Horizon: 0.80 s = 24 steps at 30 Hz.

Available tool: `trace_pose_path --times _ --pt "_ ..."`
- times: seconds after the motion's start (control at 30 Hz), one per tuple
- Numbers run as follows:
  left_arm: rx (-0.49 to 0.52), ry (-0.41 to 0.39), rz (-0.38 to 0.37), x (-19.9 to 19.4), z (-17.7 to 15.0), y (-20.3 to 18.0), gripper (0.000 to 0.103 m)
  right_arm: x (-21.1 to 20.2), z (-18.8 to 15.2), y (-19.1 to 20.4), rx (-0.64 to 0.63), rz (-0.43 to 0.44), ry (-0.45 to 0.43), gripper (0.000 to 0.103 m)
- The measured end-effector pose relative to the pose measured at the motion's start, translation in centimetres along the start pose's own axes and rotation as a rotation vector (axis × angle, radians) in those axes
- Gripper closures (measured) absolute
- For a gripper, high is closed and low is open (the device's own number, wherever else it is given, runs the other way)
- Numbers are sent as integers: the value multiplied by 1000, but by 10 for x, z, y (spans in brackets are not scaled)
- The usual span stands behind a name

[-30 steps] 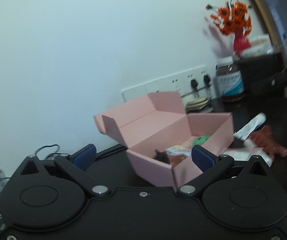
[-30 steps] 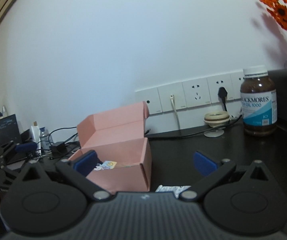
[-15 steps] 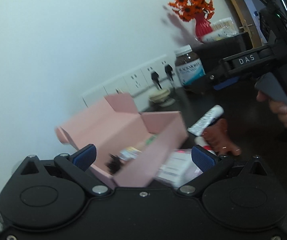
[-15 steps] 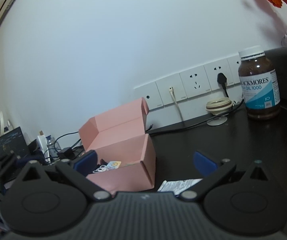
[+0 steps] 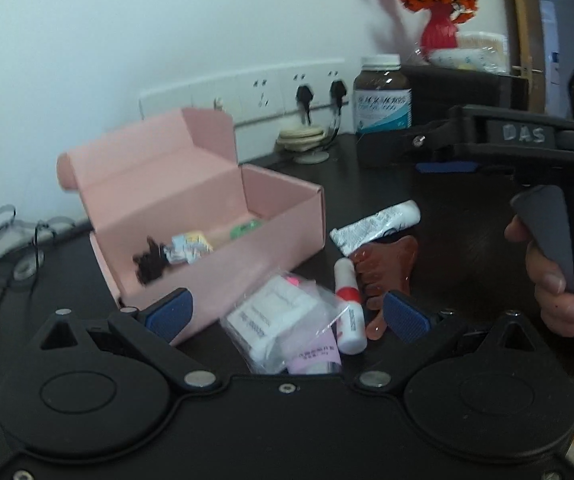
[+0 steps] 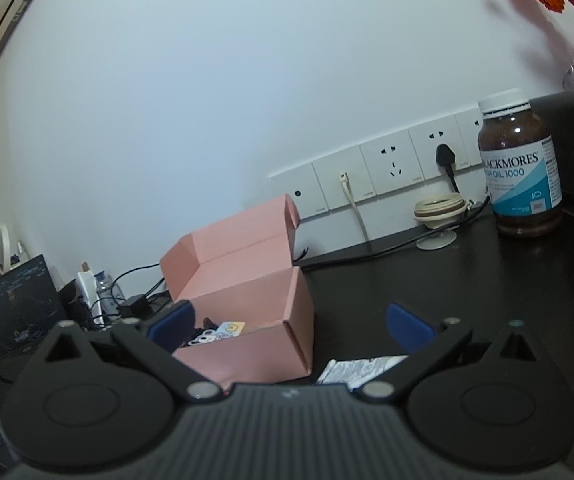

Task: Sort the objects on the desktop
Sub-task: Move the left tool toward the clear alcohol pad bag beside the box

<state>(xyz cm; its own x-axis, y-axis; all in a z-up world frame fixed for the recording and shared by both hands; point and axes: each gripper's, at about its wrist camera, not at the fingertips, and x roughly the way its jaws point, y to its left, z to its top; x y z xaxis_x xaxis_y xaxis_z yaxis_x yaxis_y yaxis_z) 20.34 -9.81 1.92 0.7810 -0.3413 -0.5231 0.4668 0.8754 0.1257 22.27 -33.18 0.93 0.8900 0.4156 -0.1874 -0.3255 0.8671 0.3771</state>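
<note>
Held the left gripper (image 5: 287, 314) spread wide and empty, low over the loose heap near the front edge of the desk (image 5: 467, 220). Found the clear plastic packet (image 5: 283, 320) lying flat straight ahead between the two pads, its near end hidden under the gripper body. Noted the small white bottle (image 5: 349, 308) touching the packet's right side, long axis running nearly along the fingers, so judged a close would take it across its narrow width. Saw the reddish hair claw (image 5: 387, 264) just beyond the right pad and the white tube (image 5: 375, 226) past that, slanted toward the back edge. Placed the pink box (image 5: 223, 264) to the left of the heap, lid up, a few small things already inside, front wall just beside the left pad.

Kept the right gripper (image 6: 290, 326) parted as well, gripping nothing, raised above the desk to the right with a hand (image 5: 555, 280) on its trigger. Judged the left the nearer one to the packet and bottle; only the tube showed under the right.
</note>
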Motion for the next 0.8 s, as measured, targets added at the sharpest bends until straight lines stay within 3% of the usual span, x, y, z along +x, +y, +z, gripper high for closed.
trace_pose_path --times 0.13,0.33,0.8 --pt "17 18 10 5 -1 -4 0 1 0 -2 14 6 8 1" --pt "48 23 -34 8 -1 -5 1 2 0 0 4 12 15 1" --pt "65 42 -46 13 -1 -3 18 4 0 0 3 17 22 1"
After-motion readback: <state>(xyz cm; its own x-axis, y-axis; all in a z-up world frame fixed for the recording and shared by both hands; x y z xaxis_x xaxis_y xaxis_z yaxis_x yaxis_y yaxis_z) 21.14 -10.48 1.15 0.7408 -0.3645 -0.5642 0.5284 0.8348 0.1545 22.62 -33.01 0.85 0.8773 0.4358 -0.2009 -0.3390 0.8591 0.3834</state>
